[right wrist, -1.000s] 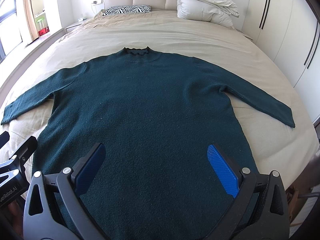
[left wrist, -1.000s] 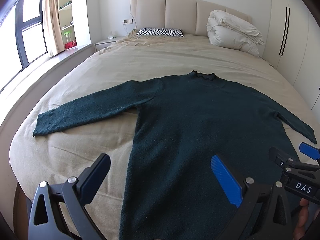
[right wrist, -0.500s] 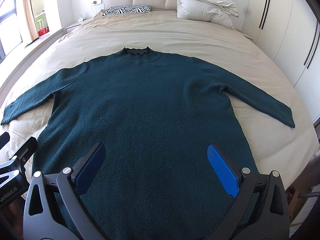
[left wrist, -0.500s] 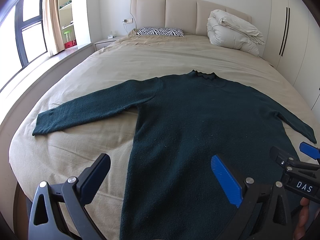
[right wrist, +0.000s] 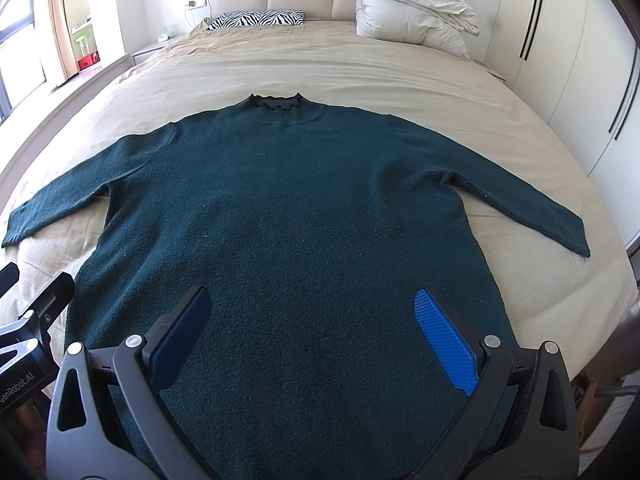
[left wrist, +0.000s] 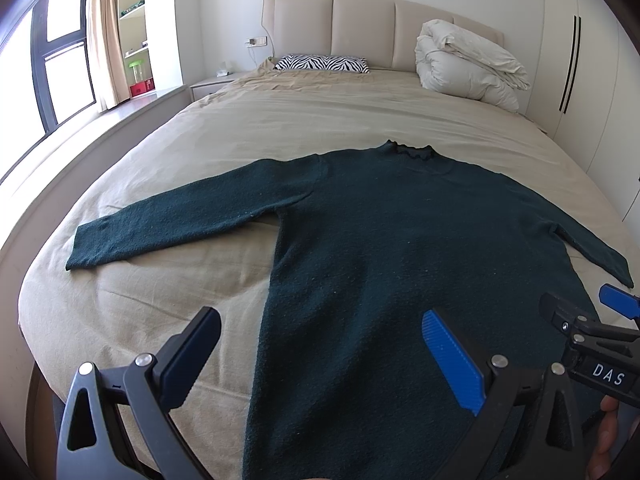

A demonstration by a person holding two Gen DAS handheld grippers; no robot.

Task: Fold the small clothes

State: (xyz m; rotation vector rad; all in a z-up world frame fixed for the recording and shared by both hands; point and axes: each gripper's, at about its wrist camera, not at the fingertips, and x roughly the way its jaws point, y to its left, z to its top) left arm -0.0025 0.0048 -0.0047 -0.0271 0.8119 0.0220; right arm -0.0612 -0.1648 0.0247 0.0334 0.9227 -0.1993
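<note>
A dark green long-sleeved sweater [left wrist: 392,240] [right wrist: 288,208] lies flat on the bed, collar towards the headboard, both sleeves spread out to the sides. My left gripper [left wrist: 320,332] hovers open above the sweater's lower left edge, nothing between its fingers. My right gripper [right wrist: 312,312] stands open over the lower middle of the sweater, also holding nothing. In the left wrist view the right gripper's fingers [left wrist: 616,300] show at the right edge. The sweater's hem is hidden below both views.
The beige bed [left wrist: 320,120] reaches to an upholstered headboard [left wrist: 360,28]. A zebra pillow [left wrist: 322,65] and a folded white duvet [left wrist: 468,64] lie at the head. A window ledge [left wrist: 72,136] runs along the left, white wardrobes [right wrist: 580,60] on the right.
</note>
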